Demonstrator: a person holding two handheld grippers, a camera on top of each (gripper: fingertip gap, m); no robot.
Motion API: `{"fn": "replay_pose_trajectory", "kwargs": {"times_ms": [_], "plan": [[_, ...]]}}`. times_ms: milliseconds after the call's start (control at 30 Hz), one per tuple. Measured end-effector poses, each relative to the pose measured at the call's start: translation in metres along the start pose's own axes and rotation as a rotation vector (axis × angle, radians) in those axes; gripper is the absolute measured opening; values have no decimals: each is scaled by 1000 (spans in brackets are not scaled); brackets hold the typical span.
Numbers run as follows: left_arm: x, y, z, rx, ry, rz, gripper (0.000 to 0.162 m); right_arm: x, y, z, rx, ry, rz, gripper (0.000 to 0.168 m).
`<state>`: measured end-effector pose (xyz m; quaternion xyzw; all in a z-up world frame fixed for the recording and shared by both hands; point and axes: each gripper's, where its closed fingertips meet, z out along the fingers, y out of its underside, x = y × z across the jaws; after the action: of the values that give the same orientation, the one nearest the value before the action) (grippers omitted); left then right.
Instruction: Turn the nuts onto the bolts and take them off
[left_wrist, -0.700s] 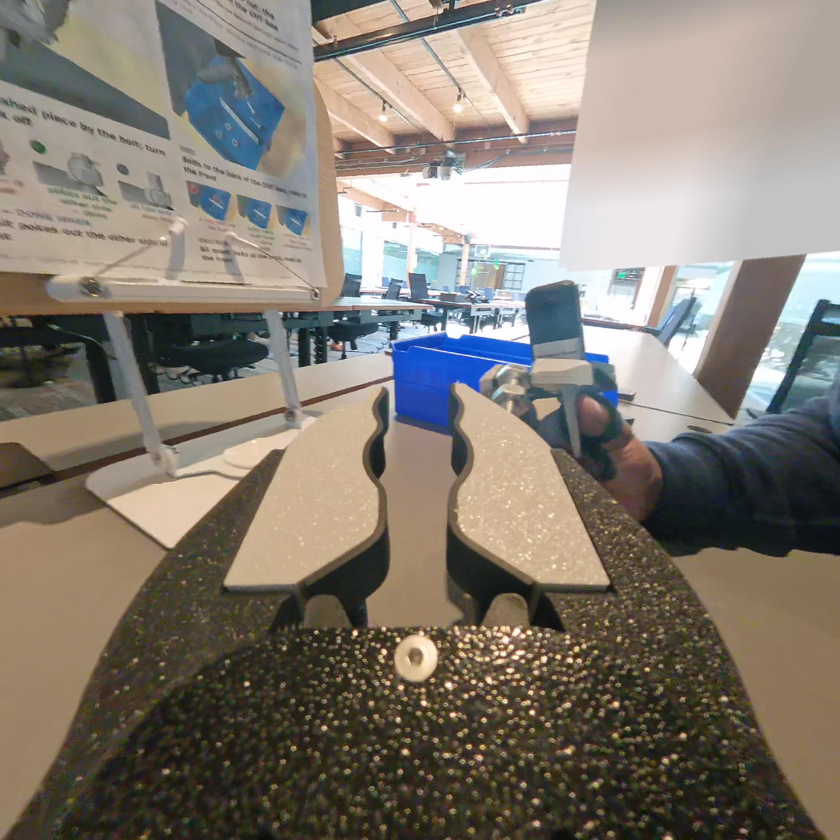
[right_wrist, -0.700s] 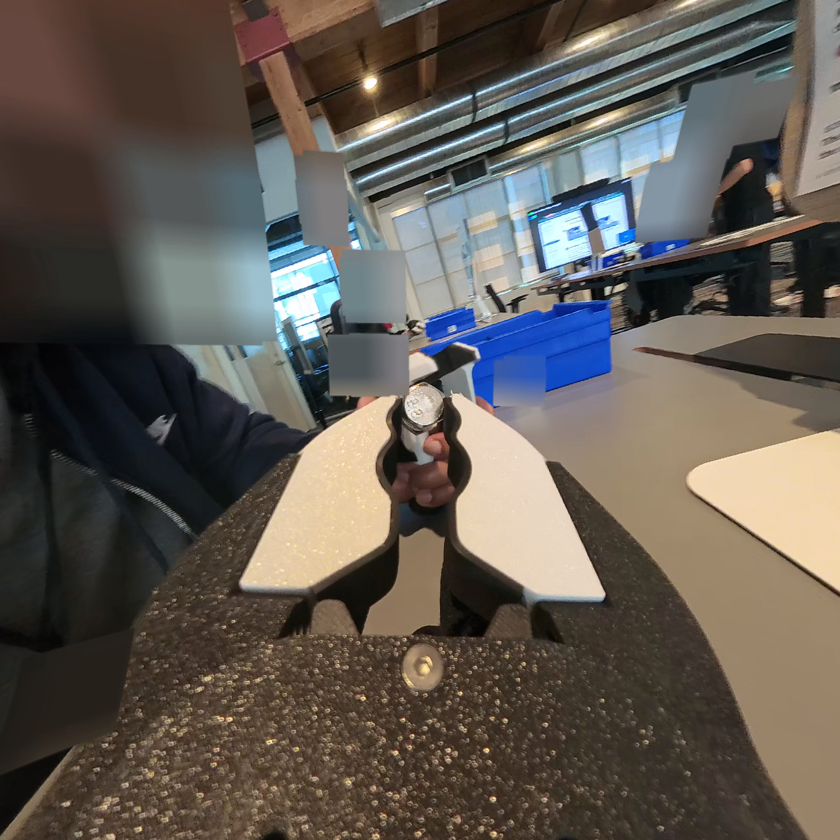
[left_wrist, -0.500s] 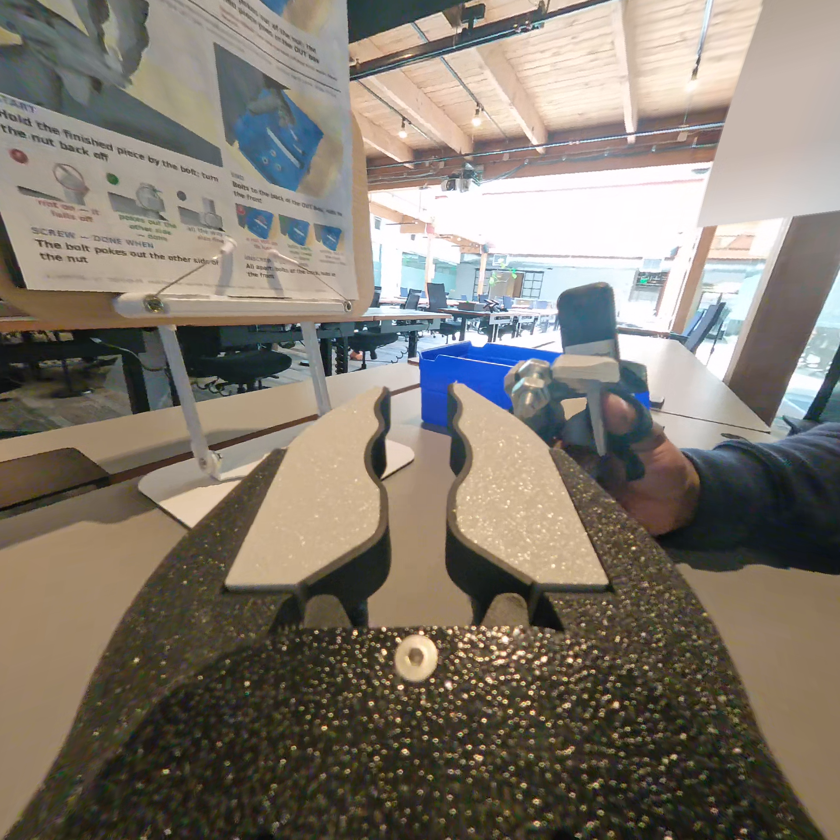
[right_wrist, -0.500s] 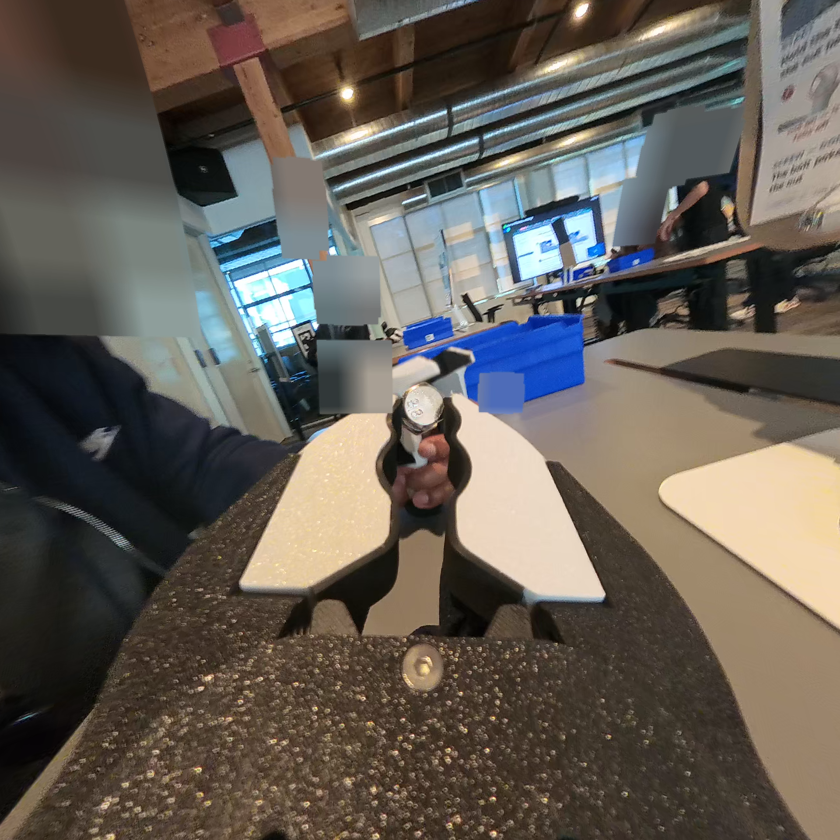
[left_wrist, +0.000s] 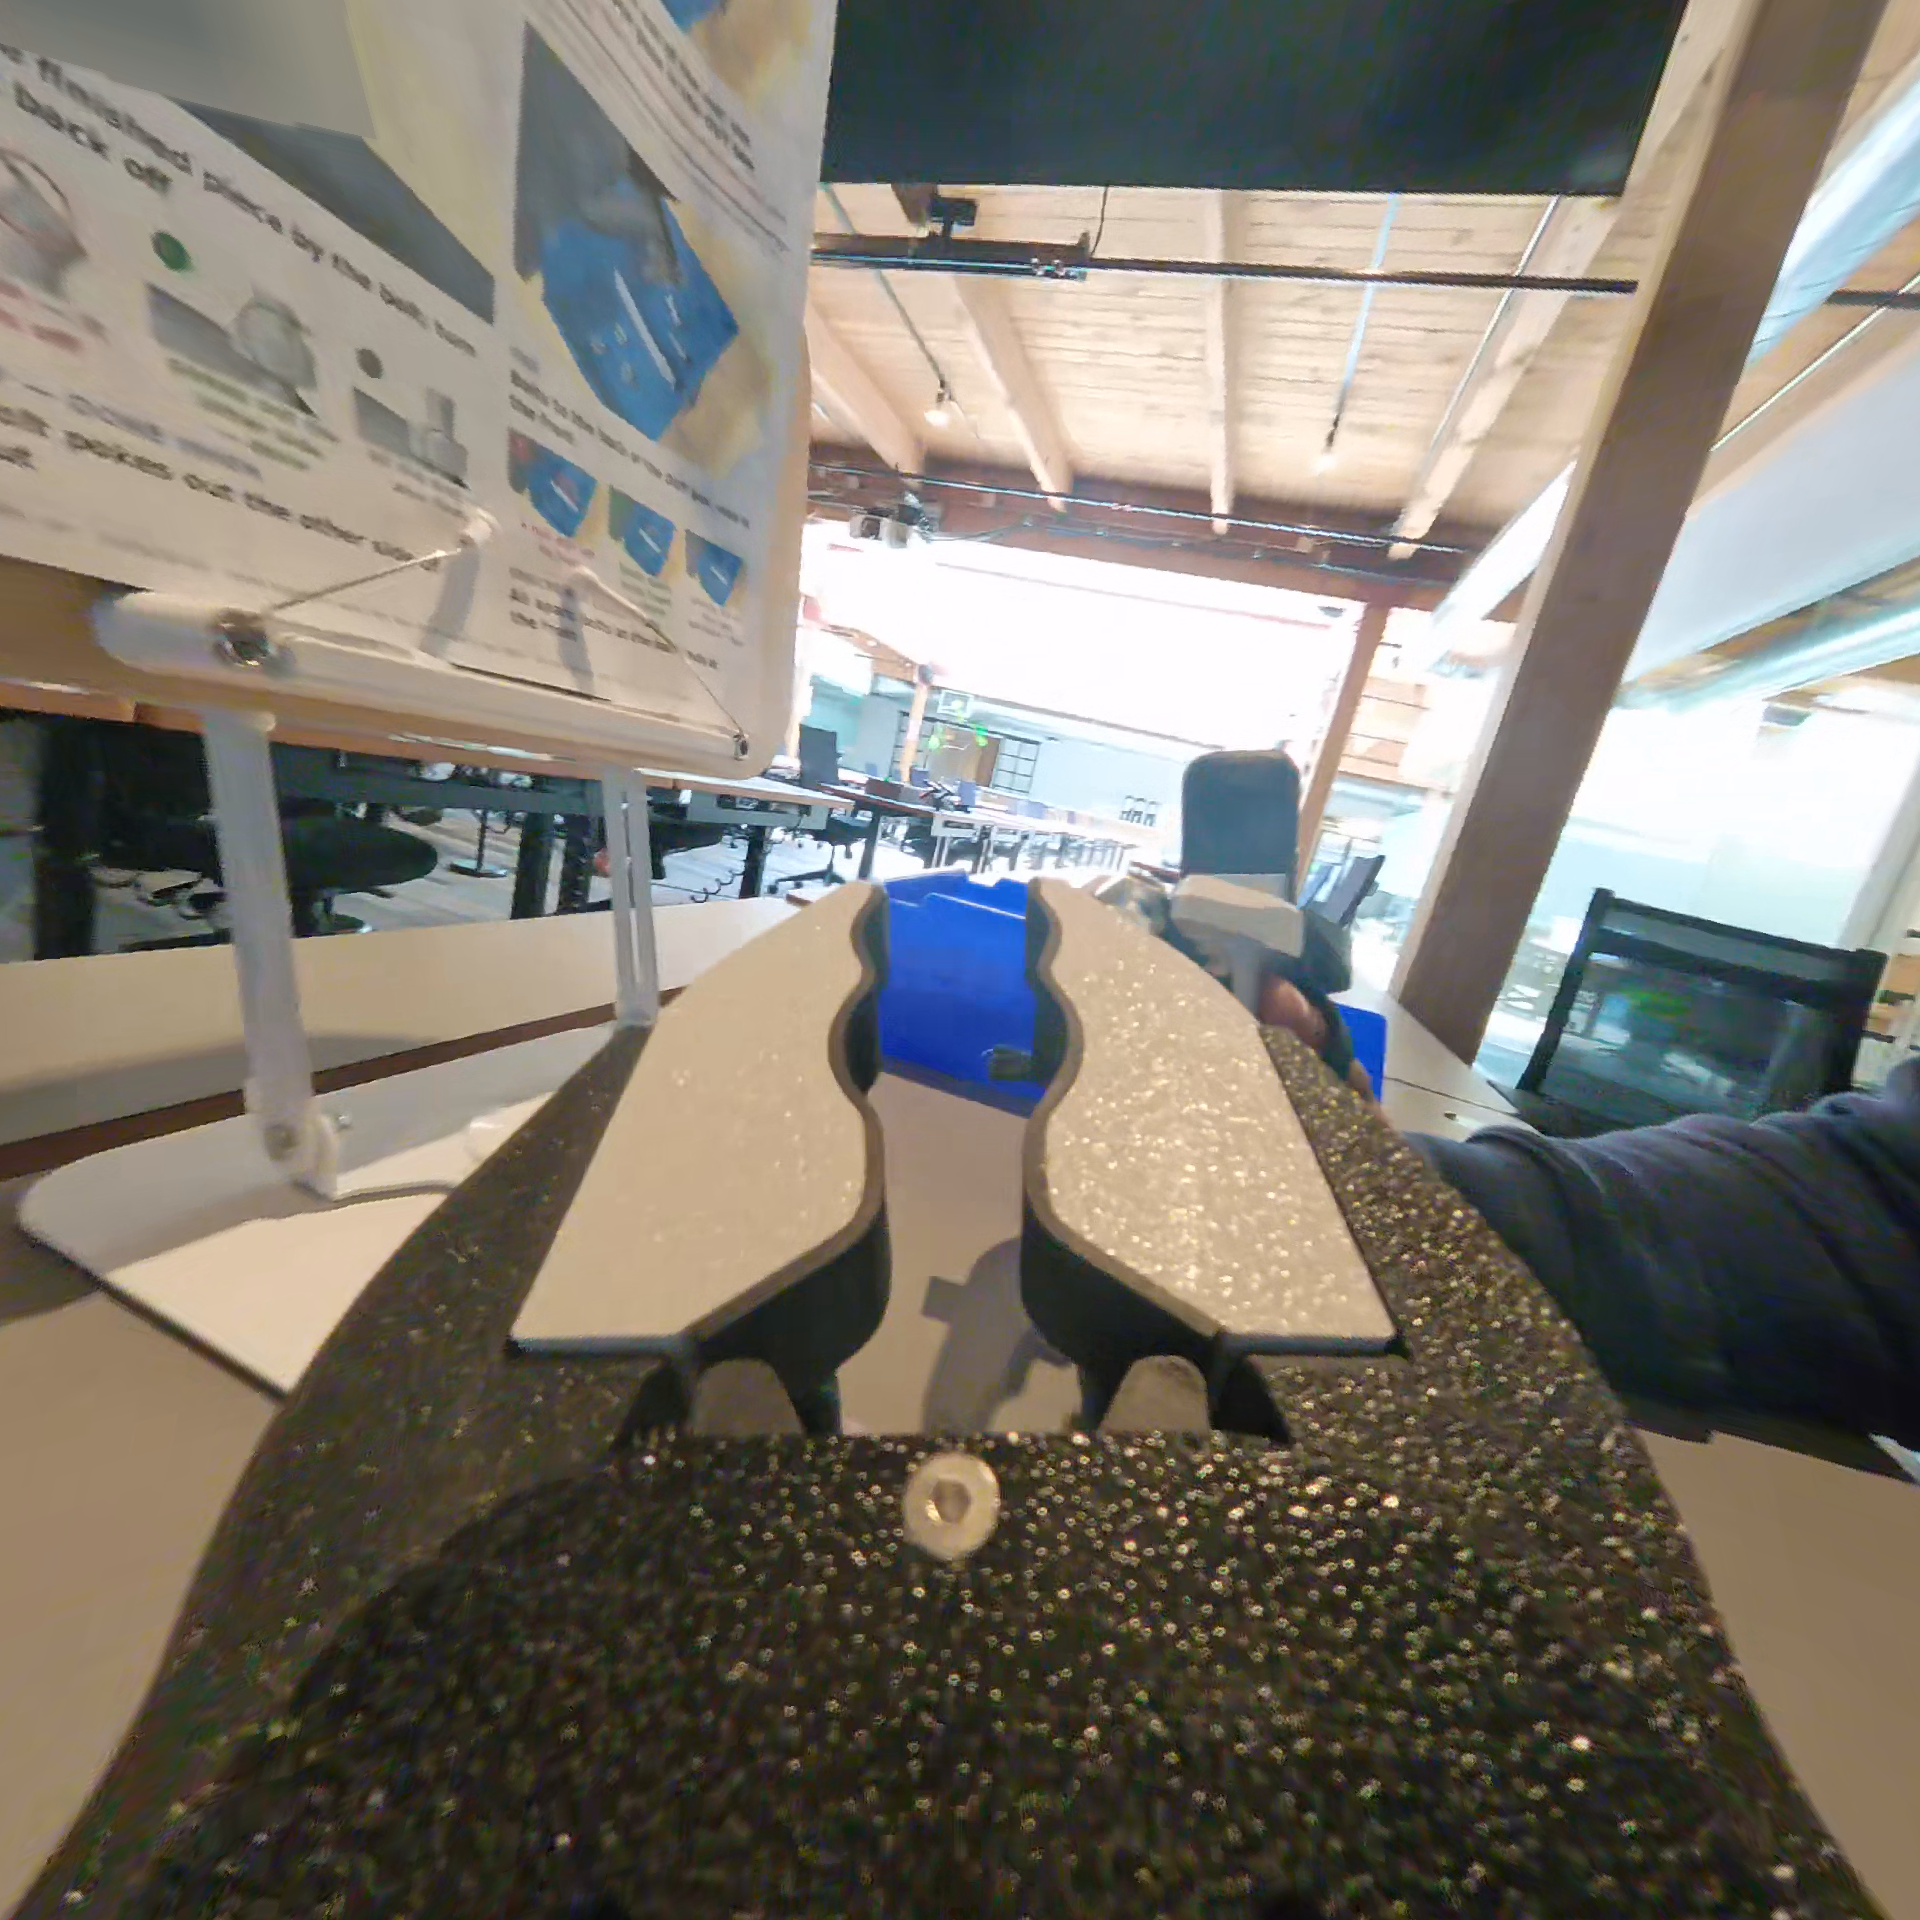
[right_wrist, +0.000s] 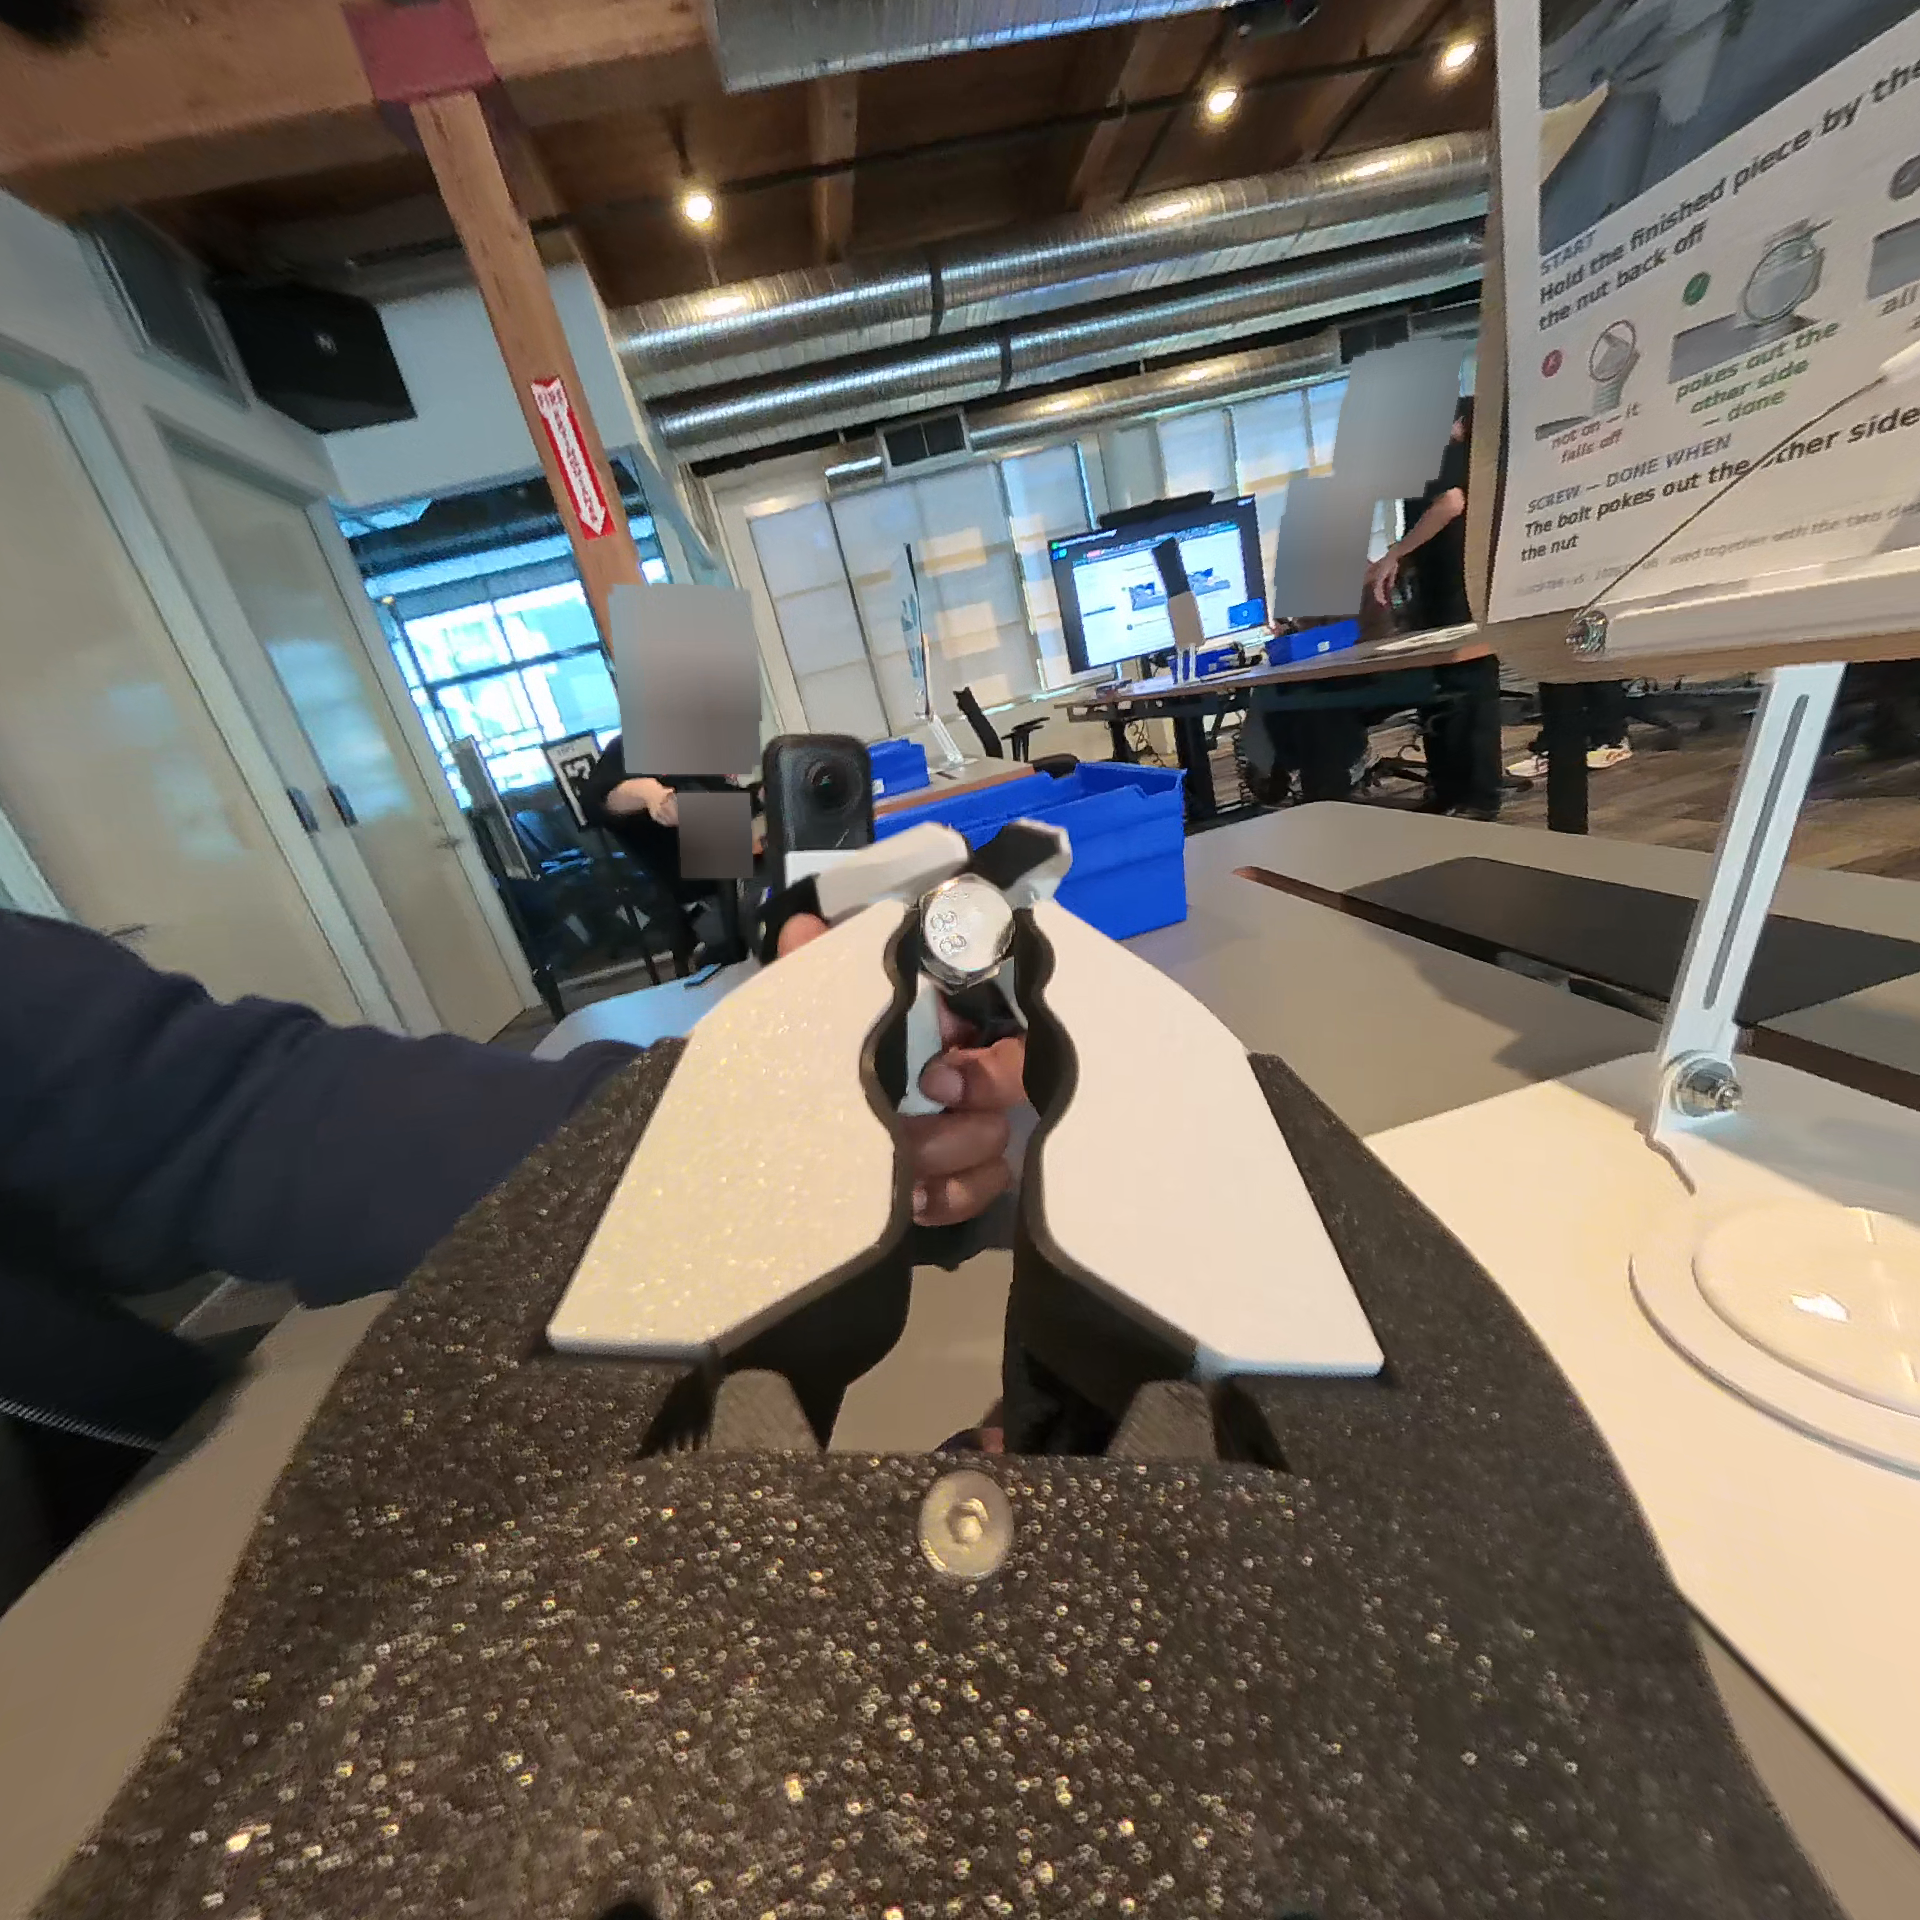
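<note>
My right gripper (right_wrist: 958, 940) is shut on a silver hex-head bolt (right_wrist: 954, 920), head facing the camera, held above the grey table (right_wrist: 1351, 997). Whether a nut is on it is hidden. My left gripper (left_wrist: 956, 914) is open and empty, its jaws a small gap apart. It faces the right gripper and shows just behind the bolt in the right wrist view (right_wrist: 971, 857), with its camera (right_wrist: 821, 790) above. In the left wrist view the right gripper (left_wrist: 1226, 914) is partly hidden behind my right finger. A hand (right_wrist: 956, 1143) holds the left gripper's handle.
A blue bin (left_wrist: 956, 997) stands on the table beyond the grippers, also in the right wrist view (right_wrist: 1101, 842). A white stand with an instruction sheet (left_wrist: 416, 416) has its base plate (right_wrist: 1714, 1247) close on the table. A dark mat (right_wrist: 1558, 914) lies farther back. A sleeve (left_wrist: 1662, 1247) crosses at right. There is about 7 cm between the tips of the two grippers.
Both views have swung toward the sheet stand, which is now closer. The right gripper has slid behind my left gripper's right finger. The bolt stays gripped; the left jaws keep the same gap.
</note>
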<state>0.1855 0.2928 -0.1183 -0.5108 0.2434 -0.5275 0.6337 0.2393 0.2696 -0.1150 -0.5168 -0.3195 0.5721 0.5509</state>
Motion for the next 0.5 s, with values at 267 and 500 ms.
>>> {"fn": "replay_pose_trajectory", "kwargs": {"times_ms": [267,500], "plan": [[14,9,9,-36,112,-32,24,-6,8,-10,-28,-37,8,16],[17,11,12,-42,122,-16,24,-8,9,-10,-36,-42,4,16]]}}
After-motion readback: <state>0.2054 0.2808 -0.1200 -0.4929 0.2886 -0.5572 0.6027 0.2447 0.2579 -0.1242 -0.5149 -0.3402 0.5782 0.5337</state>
